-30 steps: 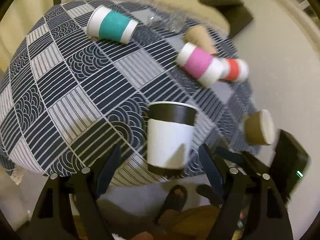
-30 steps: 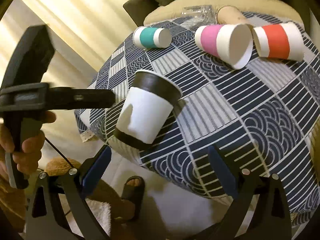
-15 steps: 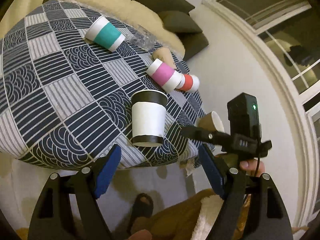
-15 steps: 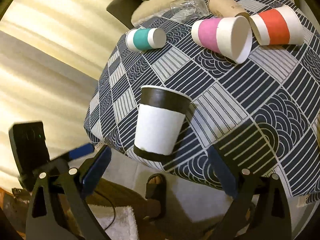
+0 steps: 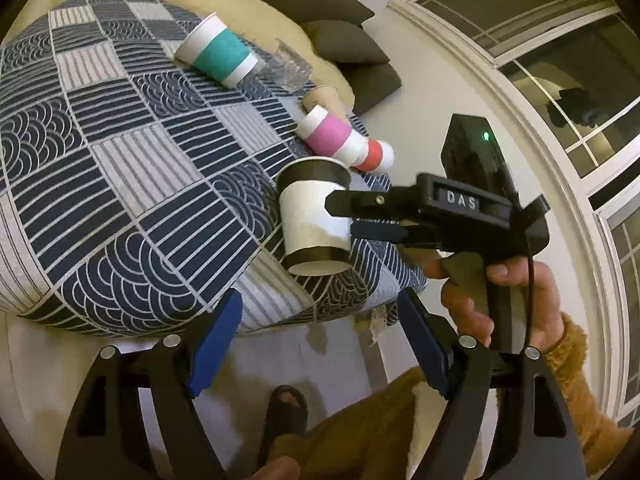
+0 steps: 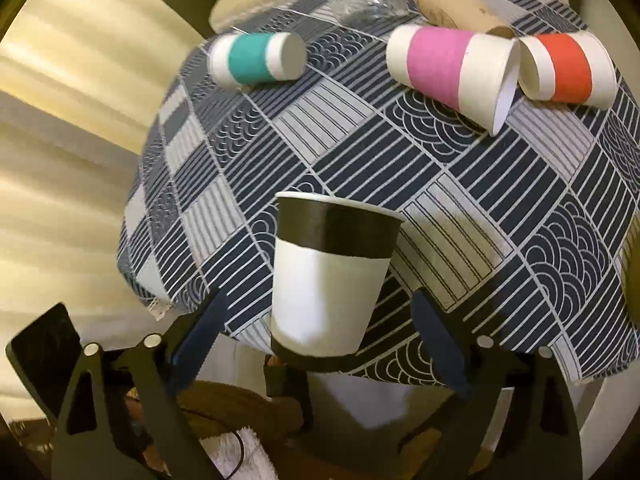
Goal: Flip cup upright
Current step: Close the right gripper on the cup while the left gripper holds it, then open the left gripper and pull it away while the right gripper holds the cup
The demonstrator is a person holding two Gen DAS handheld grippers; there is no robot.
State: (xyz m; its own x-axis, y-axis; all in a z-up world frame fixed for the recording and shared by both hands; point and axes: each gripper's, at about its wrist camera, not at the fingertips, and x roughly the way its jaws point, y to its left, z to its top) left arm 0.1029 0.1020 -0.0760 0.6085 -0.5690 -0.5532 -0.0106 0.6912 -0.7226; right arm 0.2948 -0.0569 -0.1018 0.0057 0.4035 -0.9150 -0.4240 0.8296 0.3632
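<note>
Cup: the black-and-white cup (image 6: 332,276) stood upright, mouth up, near the front edge of the counter (image 5: 120,184), between the right fingers and a little ahead of them.
Right gripper: the right gripper (image 6: 320,328) had its fingers (image 6: 200,328) wide apart, one at each side of the cup, and neither one was touching it (a clear gap showed on both sides).
Left gripper: the left gripper (image 5: 320,348) was also spread wide and held nothing; the cup (image 5: 314,216) was ahead of its fingers (image 5: 216,340), and apart from them.
Right gripper from the left camera: it (image 5: 360,216) reached in from the right side, with its tips level with the wall of the cup.
Other cups: beyond the fingers, a teal-banded cup (image 6: 256,58), a pink-banded cup (image 6: 448,72) and a red-banded cup (image 6: 568,68) lay on their sides; the pink and the red ones were just beside each other.
Behind them: a brown cup (image 6: 456,10) also lay on its side.
</note>
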